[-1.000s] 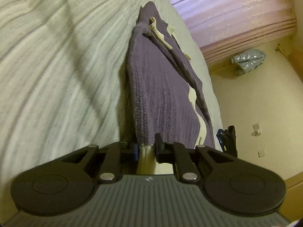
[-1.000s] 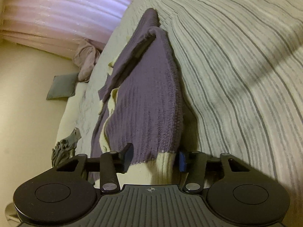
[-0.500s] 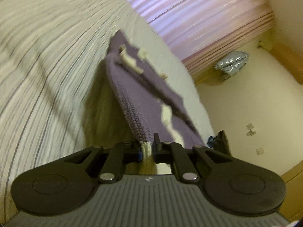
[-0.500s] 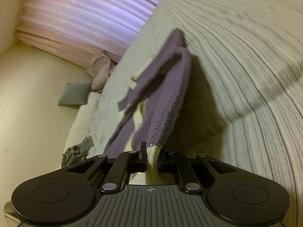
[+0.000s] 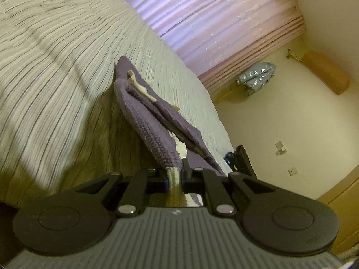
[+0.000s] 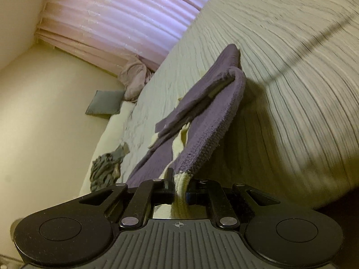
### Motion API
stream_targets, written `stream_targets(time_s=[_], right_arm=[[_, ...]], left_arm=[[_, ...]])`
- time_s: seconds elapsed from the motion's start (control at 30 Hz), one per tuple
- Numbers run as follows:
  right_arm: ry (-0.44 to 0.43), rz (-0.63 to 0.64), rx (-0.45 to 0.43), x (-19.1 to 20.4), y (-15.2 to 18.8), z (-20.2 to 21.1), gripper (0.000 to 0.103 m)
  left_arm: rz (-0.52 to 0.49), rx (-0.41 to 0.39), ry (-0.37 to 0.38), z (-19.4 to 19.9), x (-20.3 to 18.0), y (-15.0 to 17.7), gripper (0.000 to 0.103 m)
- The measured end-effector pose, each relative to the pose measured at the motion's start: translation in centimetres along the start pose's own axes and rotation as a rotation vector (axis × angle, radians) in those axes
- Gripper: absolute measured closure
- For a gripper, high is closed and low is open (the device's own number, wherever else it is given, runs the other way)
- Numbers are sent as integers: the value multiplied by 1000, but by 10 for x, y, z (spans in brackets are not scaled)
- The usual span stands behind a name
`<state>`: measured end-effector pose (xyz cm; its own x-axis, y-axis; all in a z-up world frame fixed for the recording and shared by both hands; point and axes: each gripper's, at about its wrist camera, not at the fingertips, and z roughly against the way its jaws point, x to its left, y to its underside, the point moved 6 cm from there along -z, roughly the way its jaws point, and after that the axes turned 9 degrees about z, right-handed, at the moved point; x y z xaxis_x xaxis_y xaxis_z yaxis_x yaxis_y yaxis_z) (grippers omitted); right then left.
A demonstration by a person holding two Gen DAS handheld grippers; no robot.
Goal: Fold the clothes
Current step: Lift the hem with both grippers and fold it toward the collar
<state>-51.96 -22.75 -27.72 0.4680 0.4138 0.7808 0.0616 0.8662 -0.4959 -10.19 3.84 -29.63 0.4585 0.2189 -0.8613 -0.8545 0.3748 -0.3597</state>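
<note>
1. Left gripper (image 5: 174, 174): jaws clenched on the cream ribbed hem of the purple knitted sweater (image 5: 157, 134), which rises out of the pinch and runs away ahead of it.
2. Right gripper (image 6: 180, 185): likewise grasping the cream hem at another corner of the sweater (image 6: 215, 121); the knit is bunched between the pads.
3. Position of the garment: the near end hangs lifted in both grips, while the far end lies ahead of the grippers on the striped bedspread (image 5: 56, 67). Sleeves and cream trim lie folded loosely on the upper face.
4. Risk, slipping: only a narrow strip of hem sits in each pinch; a sharp pull could likely draw the stretchy rib out of the jaws.
5. Risk, disorder: the loose sleeves may slide off as the lifted end is carried over, spoiling the fold.
6. Risk, skew: if one hand travels ahead of the other, the fold line probably lands crooked.
7. Risk, edge: the bed's edge lies beside the garment, so a drag sideways could pull it over.
</note>
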Motion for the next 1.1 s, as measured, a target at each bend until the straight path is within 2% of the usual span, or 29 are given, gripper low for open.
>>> stream_targets(time_s=[0.1, 0.2, 0.4, 0.67, 0.83, 0.93, 0.97, 1.03, 1.07, 1.1], right_arm=[[16, -17, 23, 4, 23, 14, 95], [38, -50, 38, 1, 33, 18, 95], [34, -45, 42, 3, 9, 8, 95], [-16, 15, 31, 16, -61, -21, 95], [-18, 17, 14, 11, -120, -66, 95], [32, -109, -4, -20, -159, -113, 95], [49, -152, -10, -31, -172, -128, 91], [108, -266, -40, -62, -190, -156, 50], [154, -298, -78, -76, -197, -161, 44], [188, -302, -113, -84, -203, -165, 43]], left_arm=[[27, 13, -7, 16, 7, 15, 97], [53, 25, -11, 24, 14, 24, 97], [46, 20, 31, 14, 5, 5, 96], [61, 19, 92, -22, -12, -55, 96], [76, 34, 100, -82, -15, -114, 95], [155, 46, 58, -136, 6, -154, 89], [204, 47, 29, -154, 17, -165, 87], [280, 43, -32, -183, 38, -183, 85], [296, 42, -63, -194, 46, -189, 85], [295, 34, -78, -197, 49, -193, 86]])
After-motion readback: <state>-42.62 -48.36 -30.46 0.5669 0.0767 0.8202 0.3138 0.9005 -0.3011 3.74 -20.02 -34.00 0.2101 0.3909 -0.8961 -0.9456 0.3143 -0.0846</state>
